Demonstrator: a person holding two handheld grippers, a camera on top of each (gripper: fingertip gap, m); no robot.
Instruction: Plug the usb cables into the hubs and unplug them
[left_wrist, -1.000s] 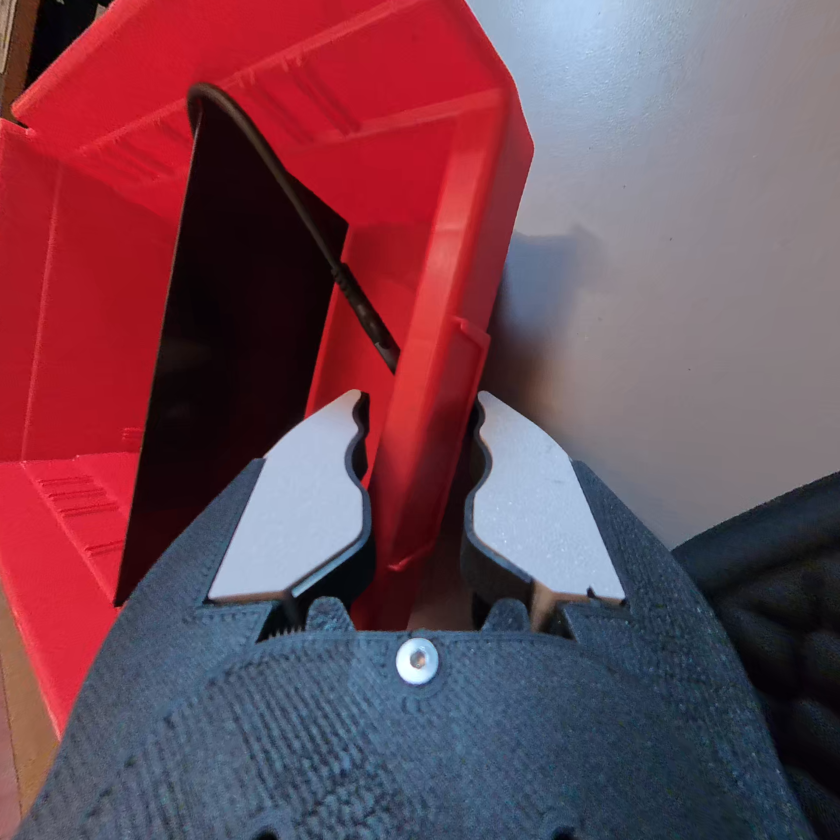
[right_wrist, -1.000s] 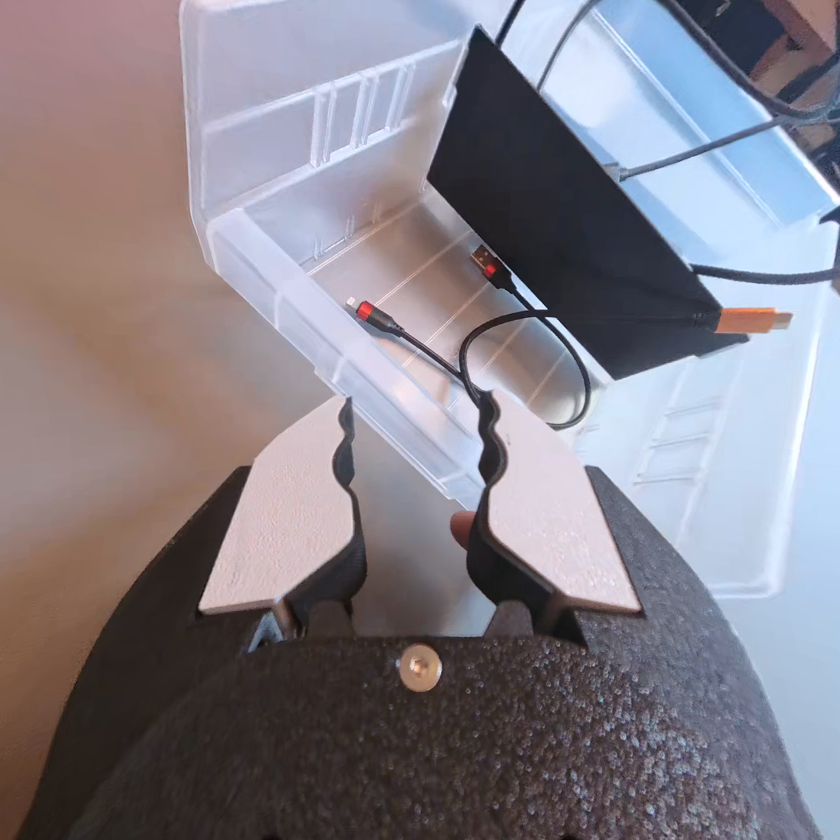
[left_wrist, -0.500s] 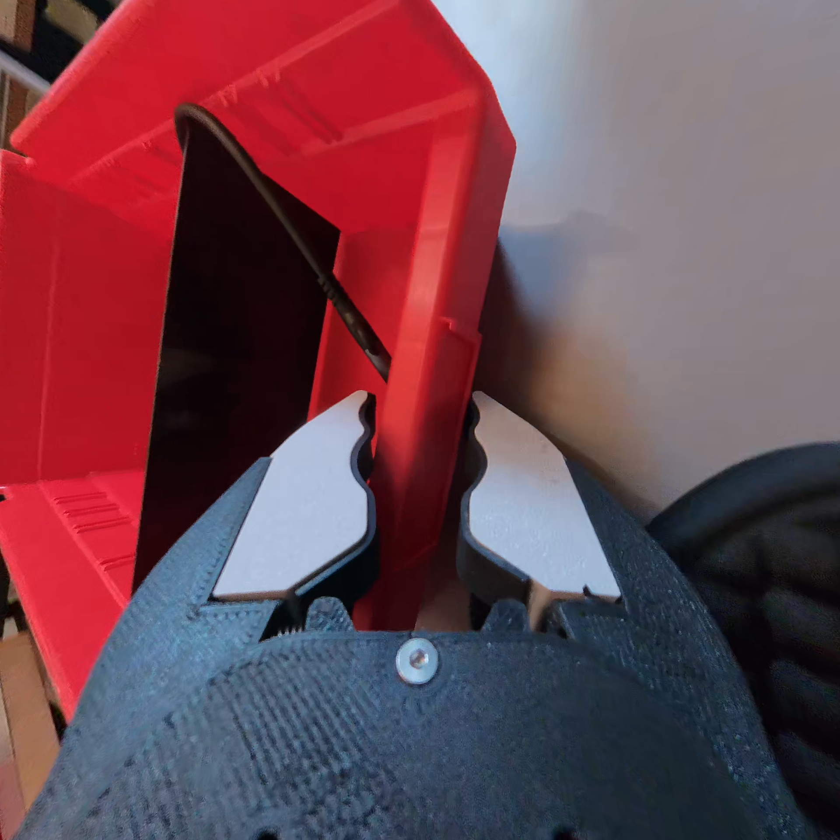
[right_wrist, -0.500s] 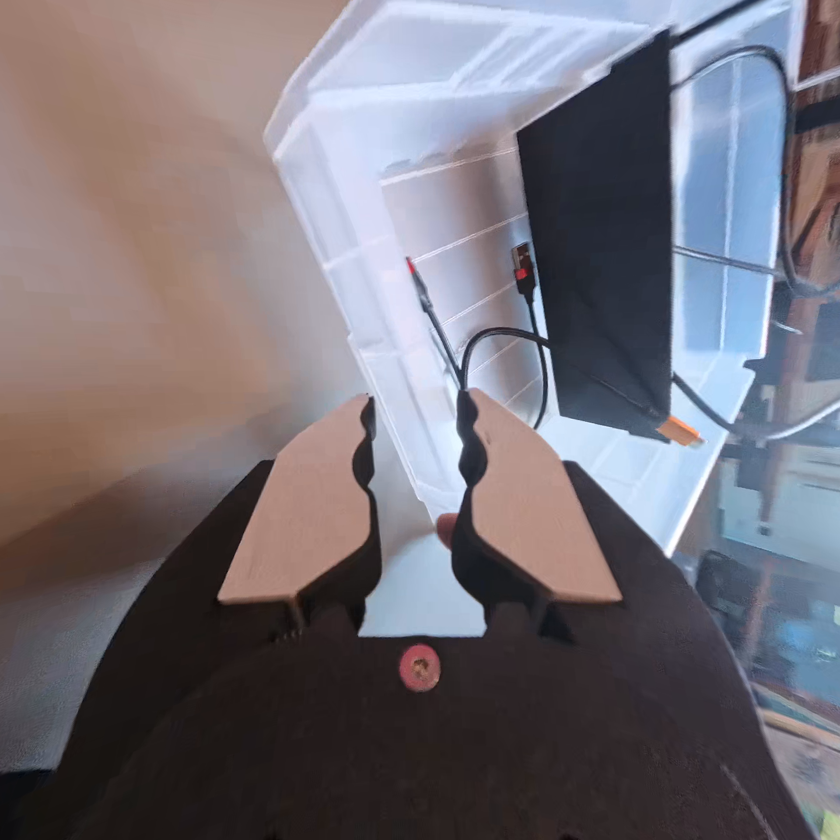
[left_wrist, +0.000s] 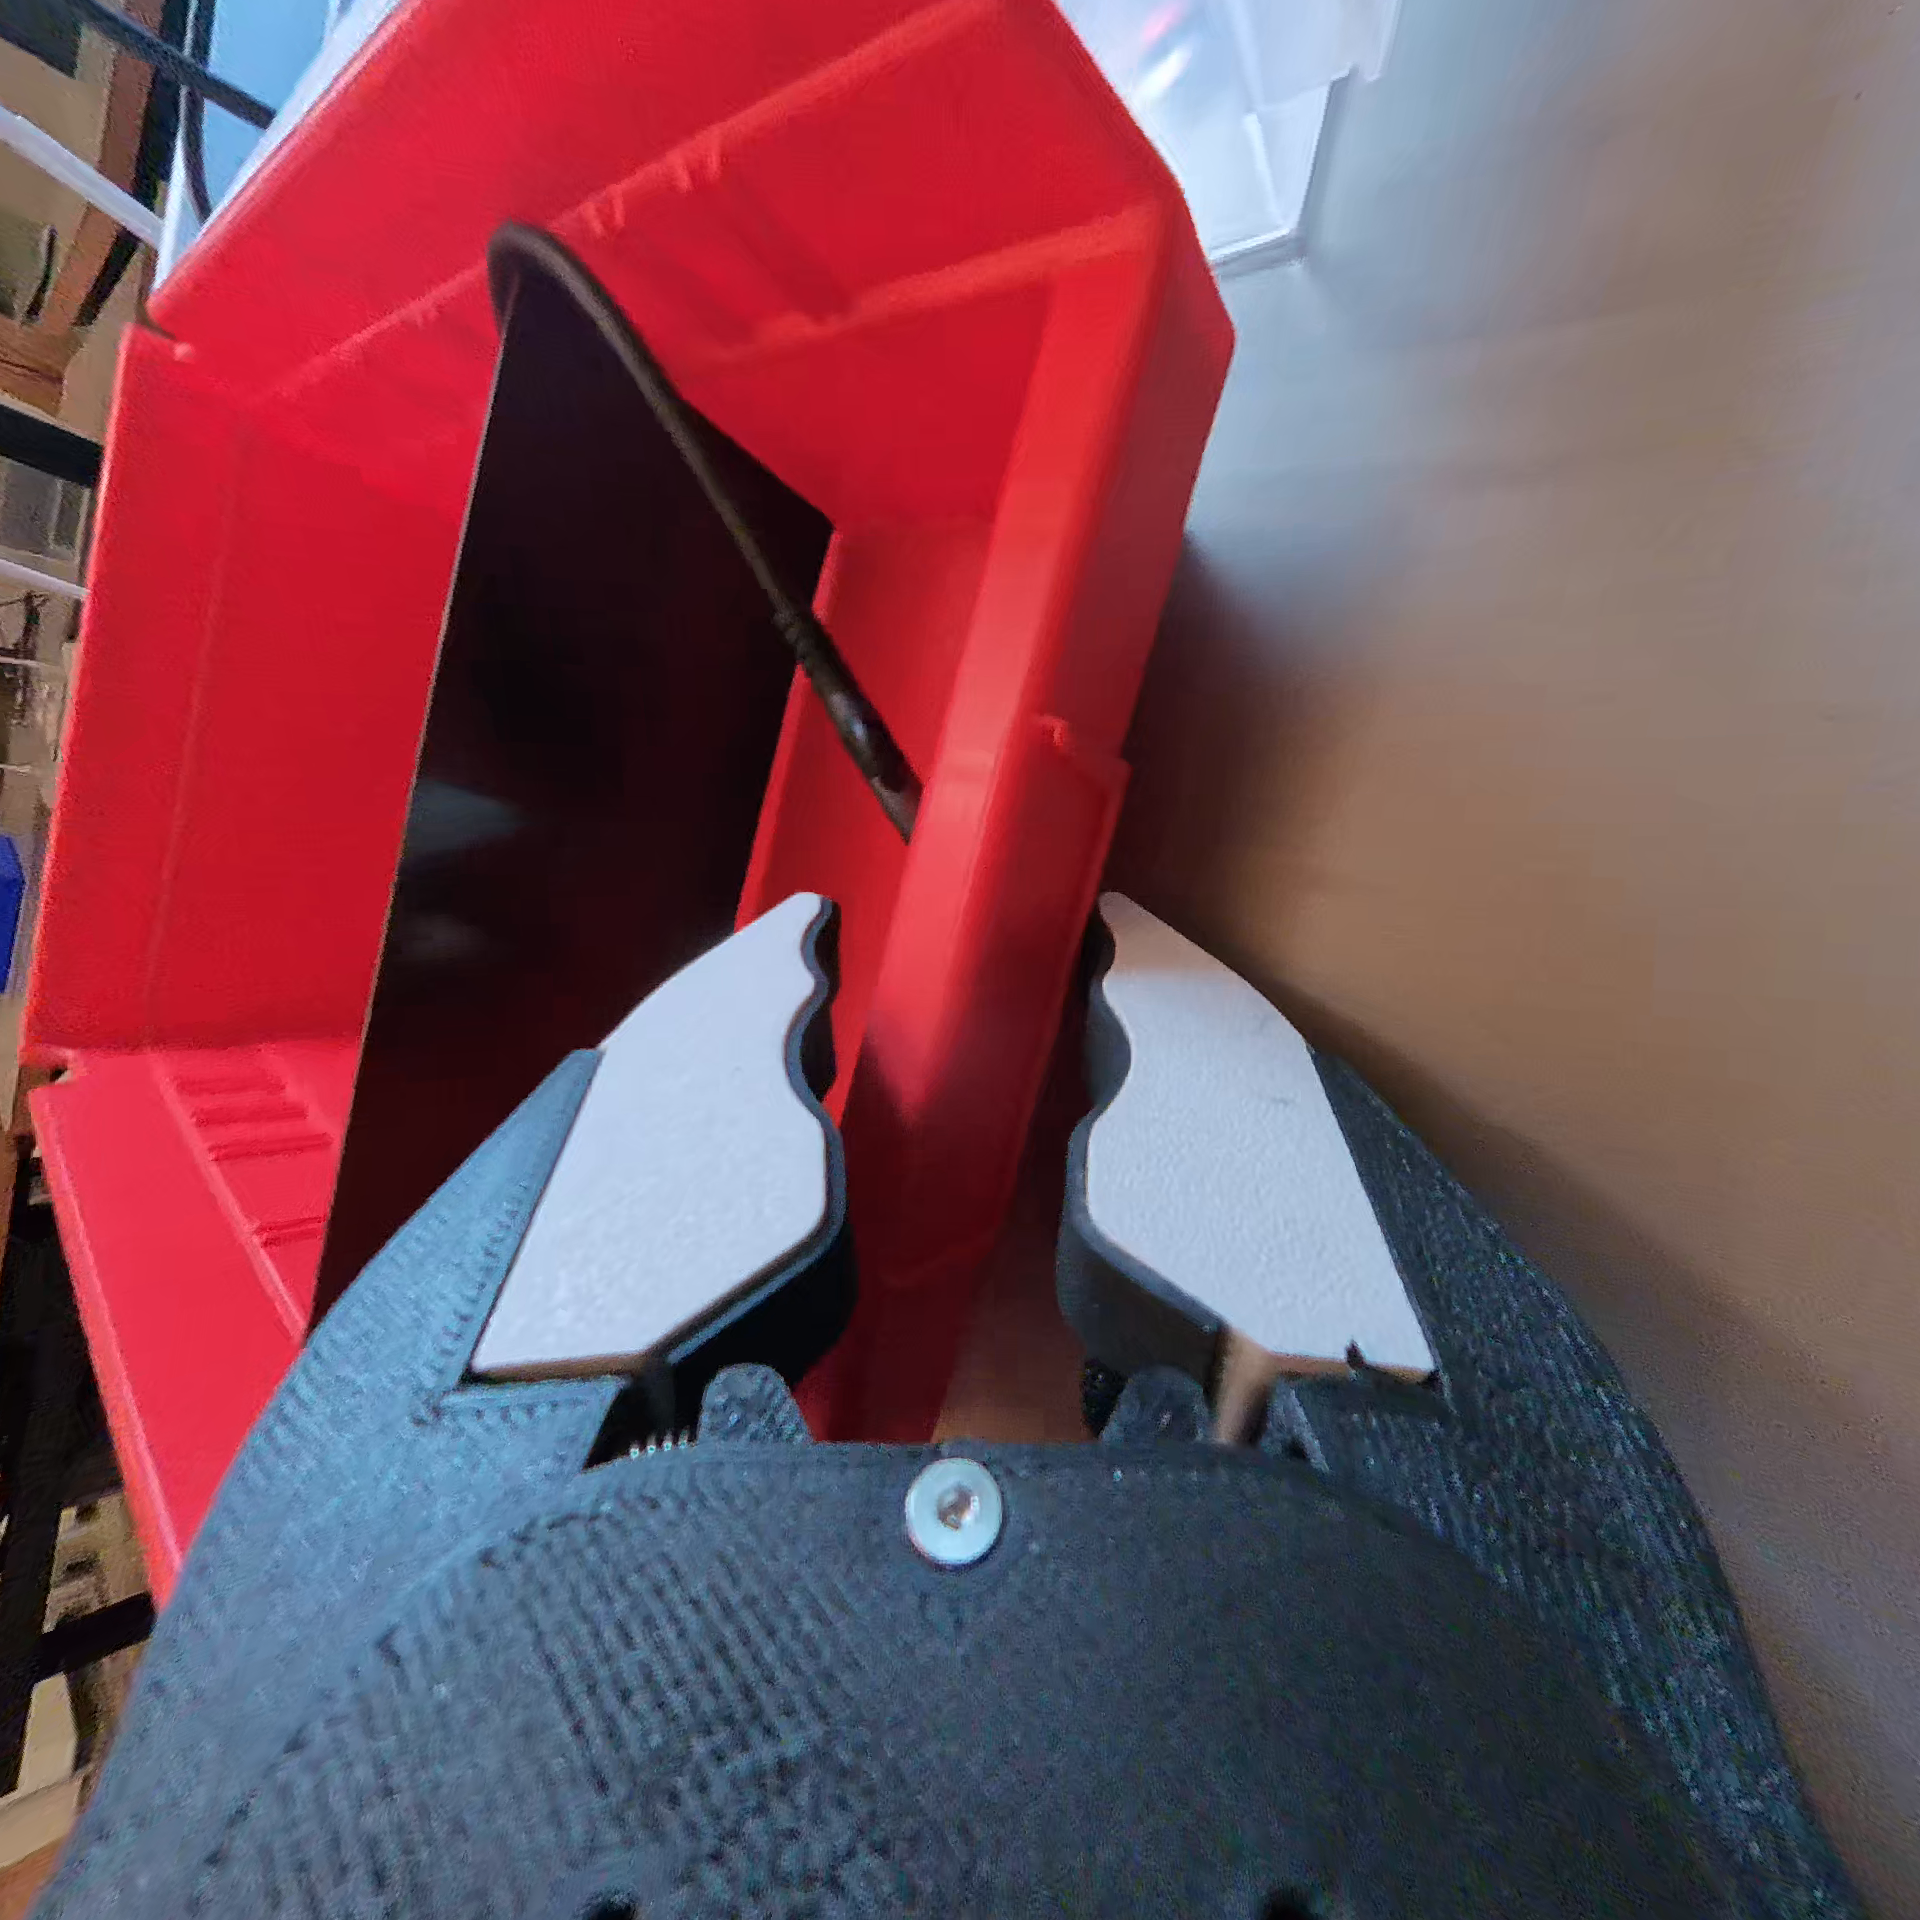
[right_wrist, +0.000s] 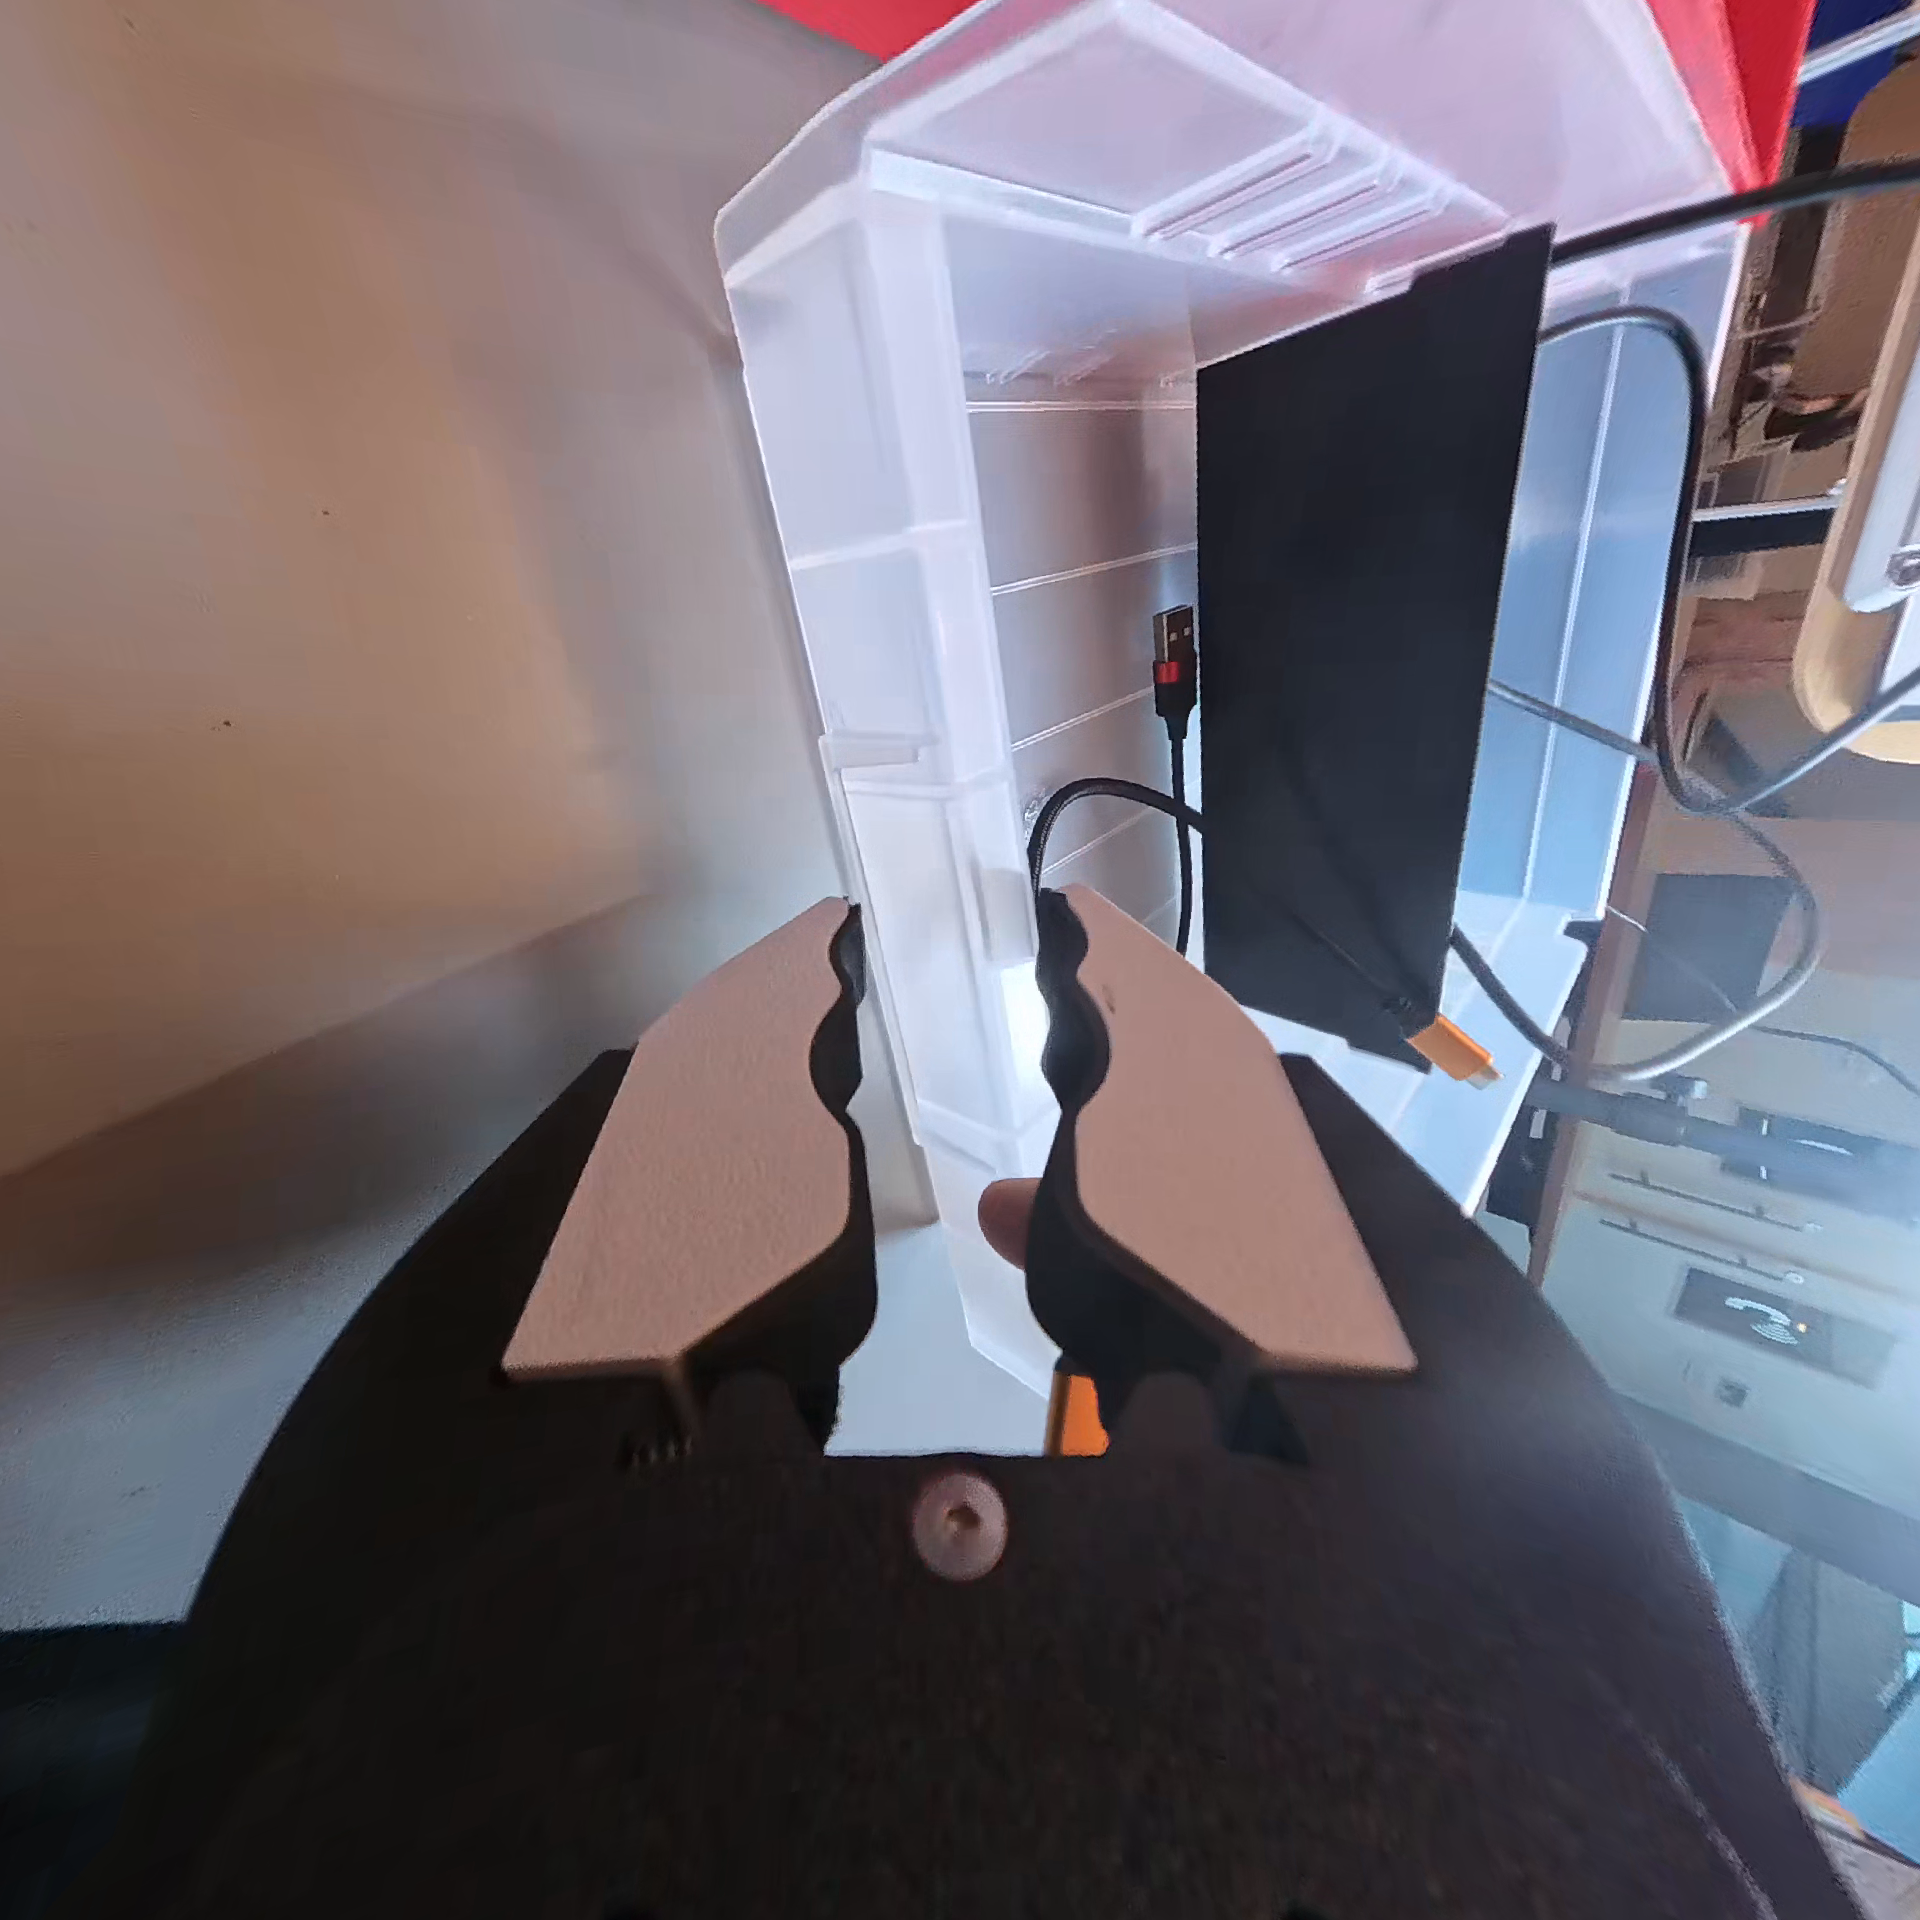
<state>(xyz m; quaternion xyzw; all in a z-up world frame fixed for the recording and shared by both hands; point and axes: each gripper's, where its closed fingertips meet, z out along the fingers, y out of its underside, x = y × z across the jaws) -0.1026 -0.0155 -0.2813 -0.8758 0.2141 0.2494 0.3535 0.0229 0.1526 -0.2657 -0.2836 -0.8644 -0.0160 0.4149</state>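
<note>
Left wrist view: the left tool (left_wrist: 961, 925) is clamped on the side wall of a red bin (left_wrist: 997, 935), one finger inside the bin and one outside, both pressed against the wall. The bin is tipped relative to the camera, its open top toward the lens. A black divider panel (left_wrist: 582, 779) stands inside it. A black cable (left_wrist: 727, 488) runs over the top edge of the panel and down along its right side; its plug end disappears behind the gripped wall. To the right of the bin lies the pale surface (left_wrist: 1558, 727), and a corner of a clear bin (left_wrist: 1236, 114) shows at the upper edge.

Right wrist view: the right tool (right_wrist: 951, 914) is closed on the side wall of the clear bin (right_wrist: 904, 727), a finger on each face of the wall. A fingertip (right_wrist: 1003, 1221) of the person shows between the fingers near their base. Inside the bin, a black cable with a red-collared USB plug (right_wrist: 1174, 655) lies unplugged in the left compartment, just beside a black divider panel (right_wrist: 1351, 623). An orange-tipped plug (right_wrist: 1455, 1049) projects at the lower corner of that panel. Grey cables (right_wrist: 1704, 582) loop out over the right rim. A red edge (right_wrist: 1756, 62), apparently the other bin, shows at the top. No hub can be identified in either view.
</note>
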